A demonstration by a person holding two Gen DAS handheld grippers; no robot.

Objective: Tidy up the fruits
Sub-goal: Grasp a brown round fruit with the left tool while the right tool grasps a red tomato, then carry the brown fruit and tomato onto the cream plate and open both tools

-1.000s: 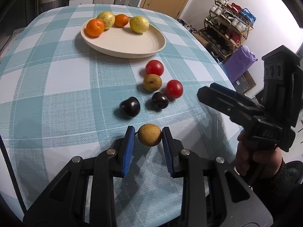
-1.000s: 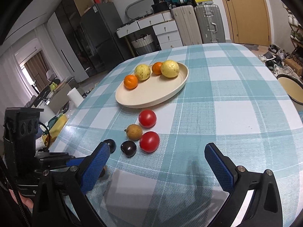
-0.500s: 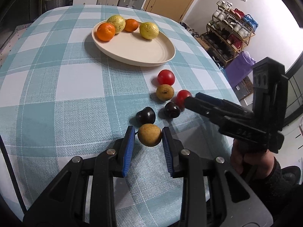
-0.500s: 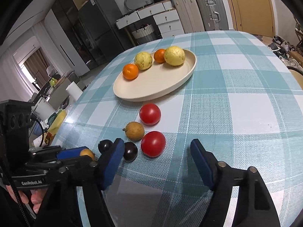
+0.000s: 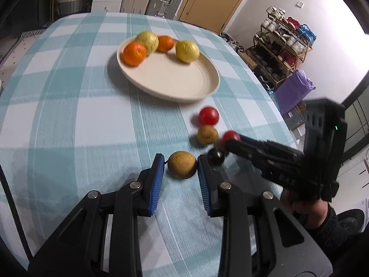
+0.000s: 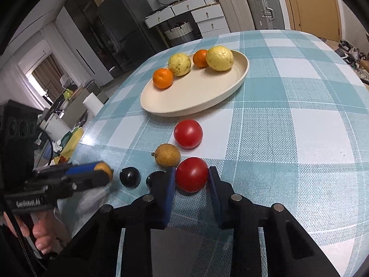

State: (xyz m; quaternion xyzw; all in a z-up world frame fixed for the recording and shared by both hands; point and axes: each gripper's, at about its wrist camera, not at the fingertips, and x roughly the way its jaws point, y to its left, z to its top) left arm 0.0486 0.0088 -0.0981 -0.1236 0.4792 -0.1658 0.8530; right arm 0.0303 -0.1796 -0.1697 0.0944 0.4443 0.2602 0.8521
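Presently, plate (image 6: 239, 78): four citrus fruits loaded; left gripper (image 5: 181, 168) clamps a brown fruit (image 5: 182, 164) above the cloth, right gripper (image 6: 191, 181) grips a red tomato (image 6: 191, 174); four small fruits remain on the table (image 6: 299, 138).

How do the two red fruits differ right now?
The near red fruit sits between the right gripper pads, gripped; the far red fruit lies free on the tablecloth. The near one is beside a dark fruit; the far one lies closest to the plate. The brown fruit sits between them. Both are round, glossy and off the plate.
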